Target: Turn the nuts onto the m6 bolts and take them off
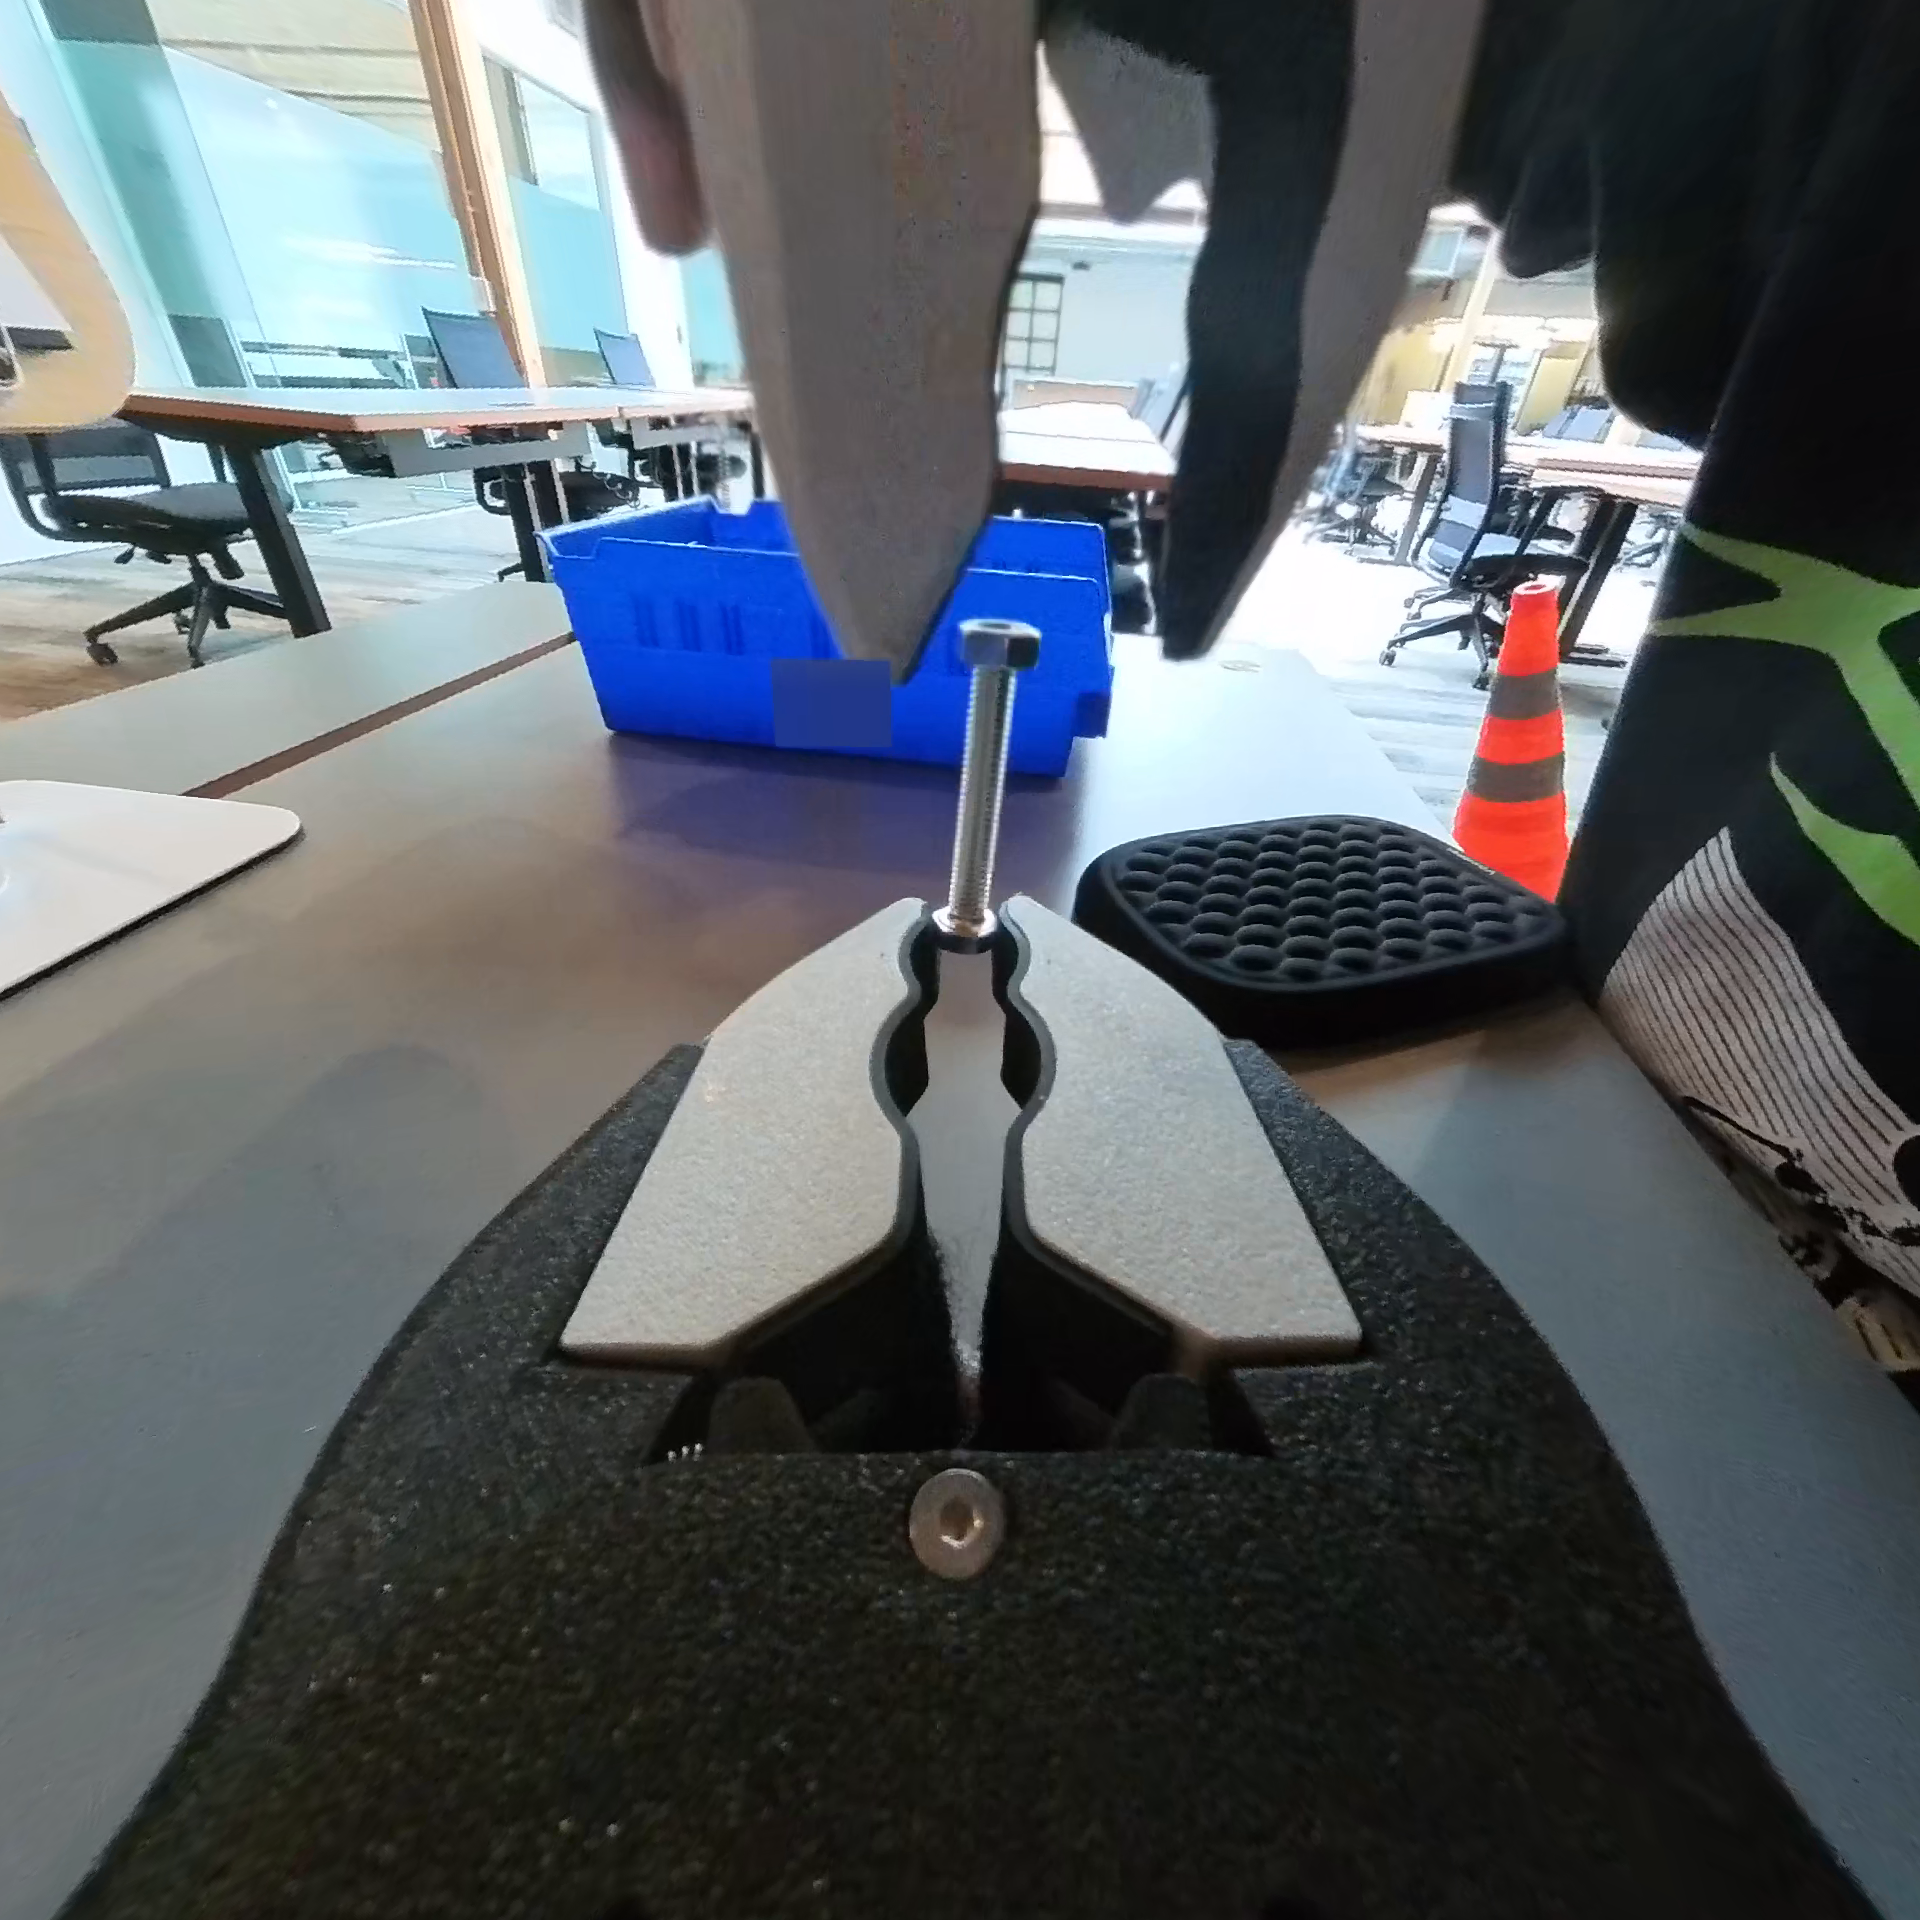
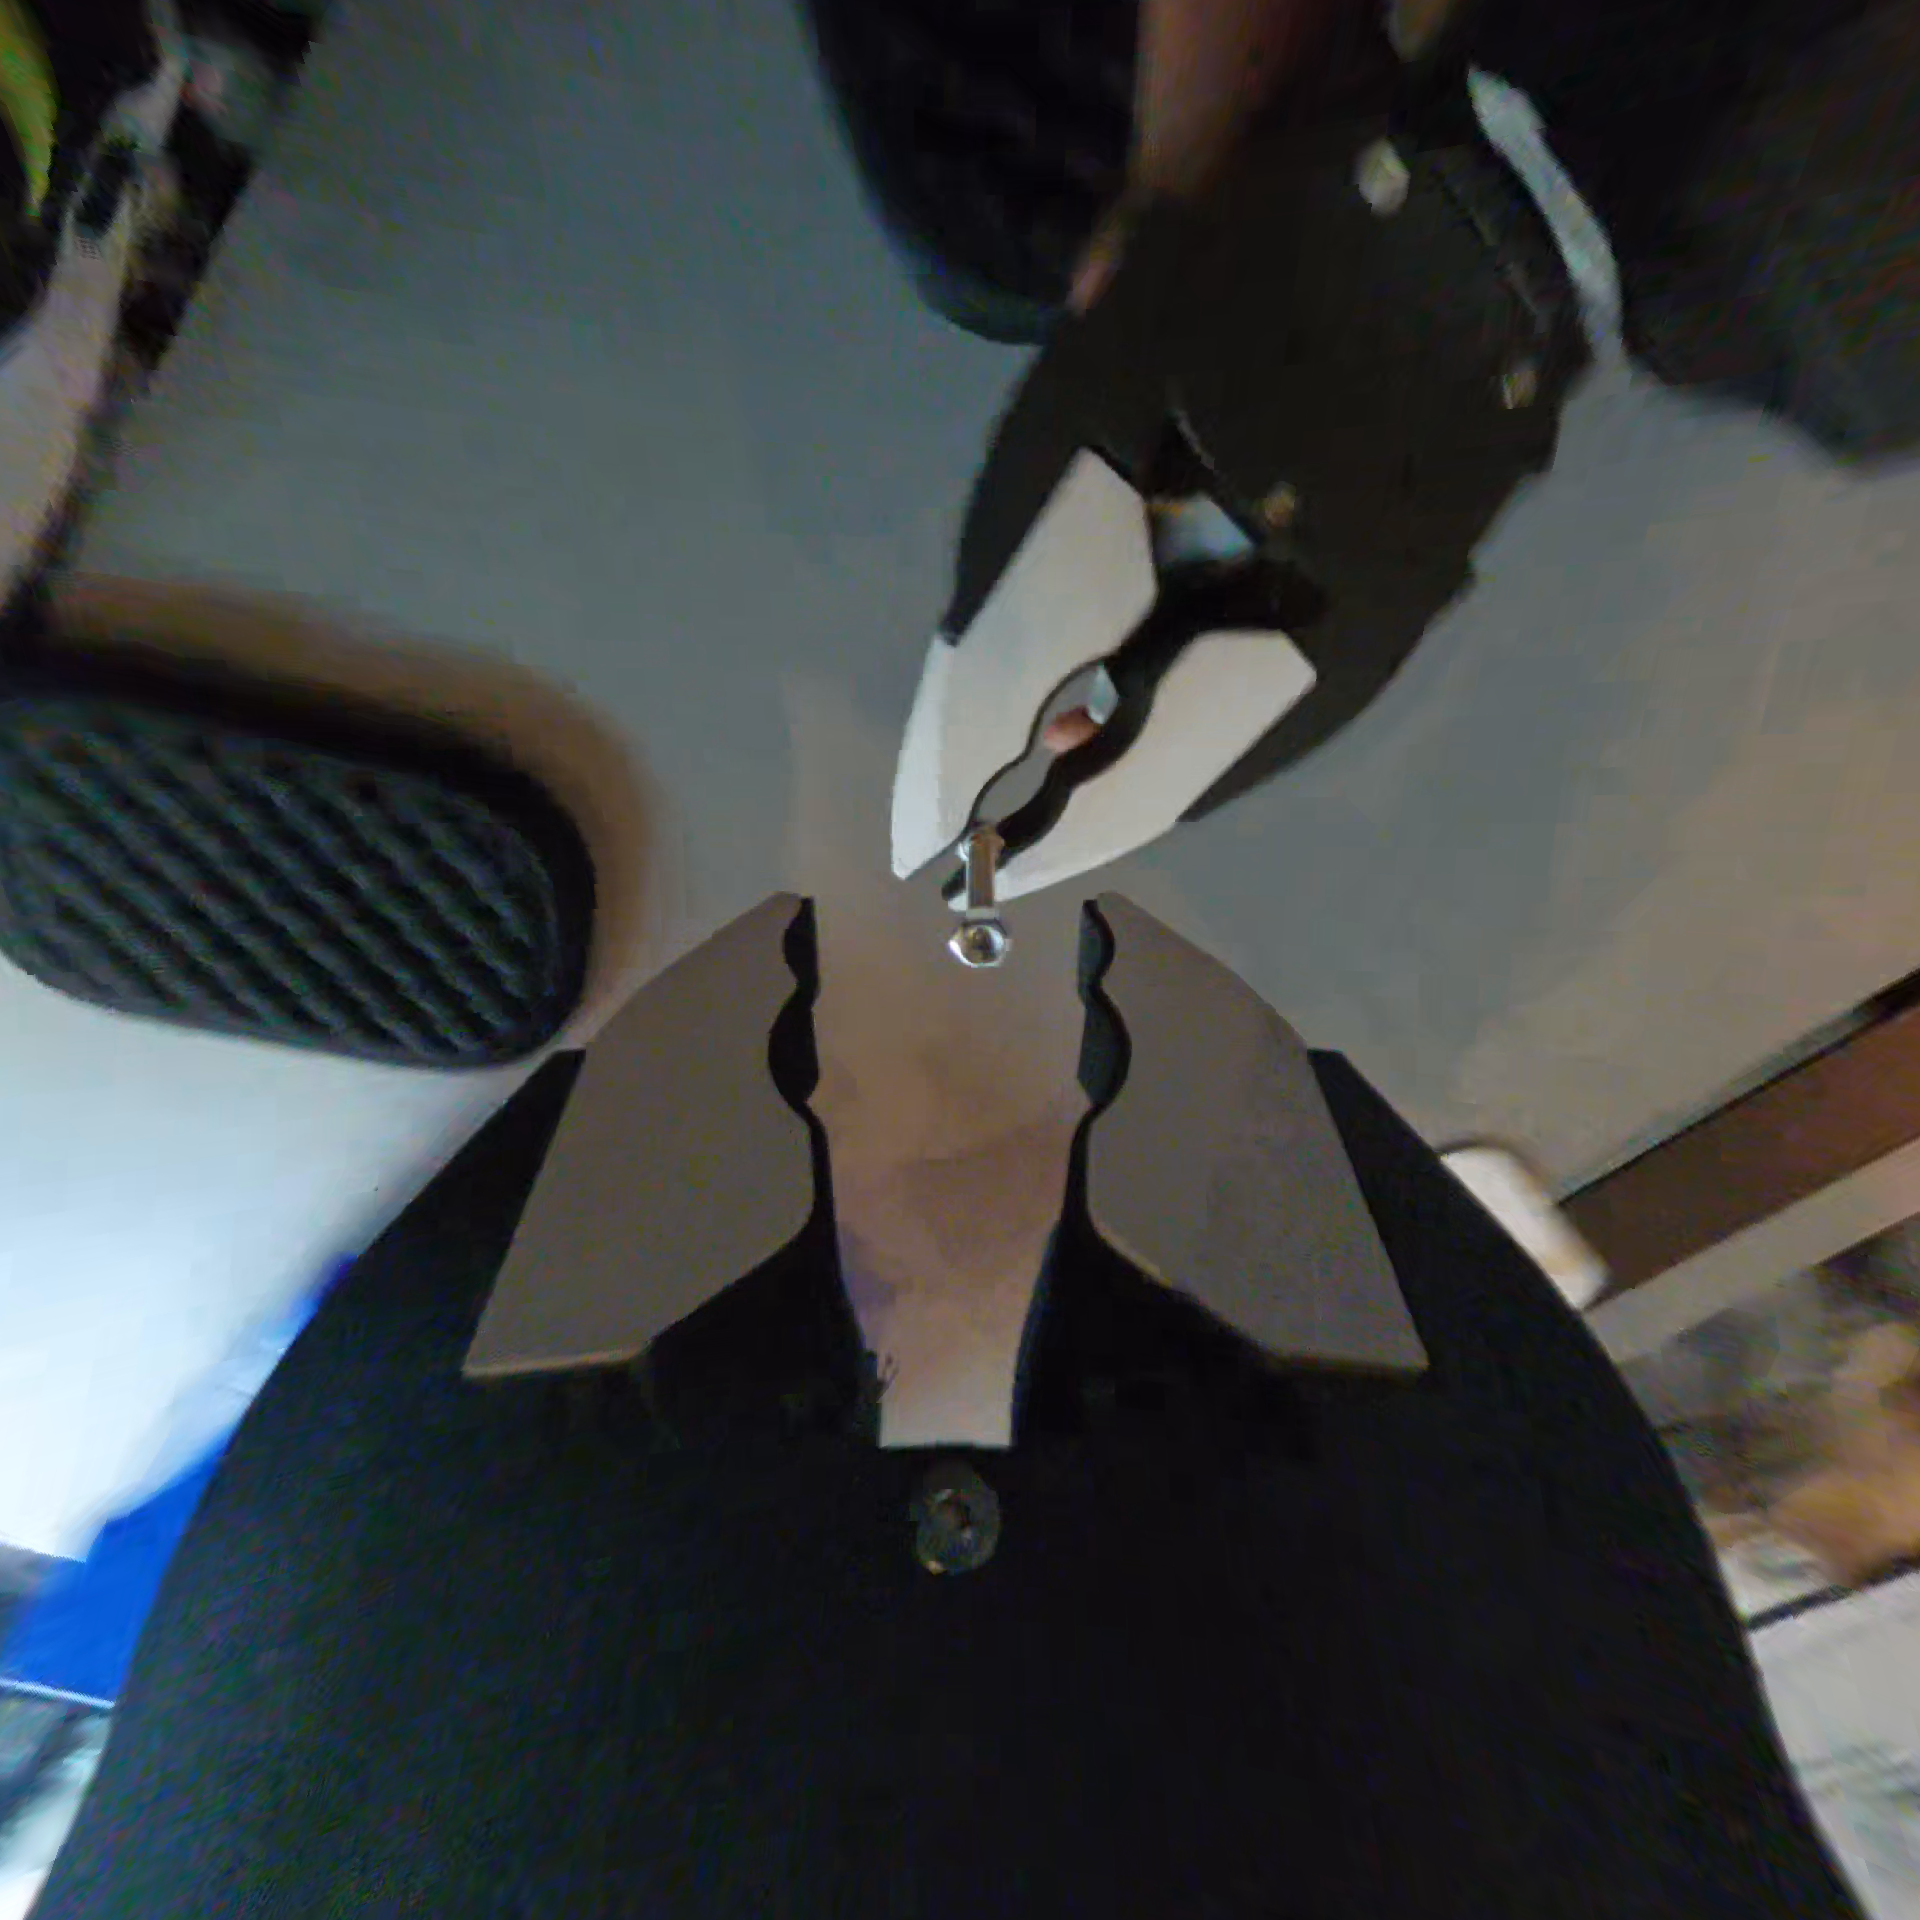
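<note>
Upright, a threaded steel bolt (image 1: 982, 790) sits clamped in the left gripper (image 1: 969, 925); right gripper (image 2: 945, 914) spread, bare

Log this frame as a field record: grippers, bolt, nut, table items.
left gripper: shut on the nut, tips pinching it from both sides
bolt: silver, upright, threaded end in the nut, head on top
right gripper: open, above the bolt head, fingers apart and not touching it
blue bin: on the table behind the bolt
black honeycomb pad: on the table to the right of the bolt
orange cone: on the floor beyond the table edge
table: grey top
</note>
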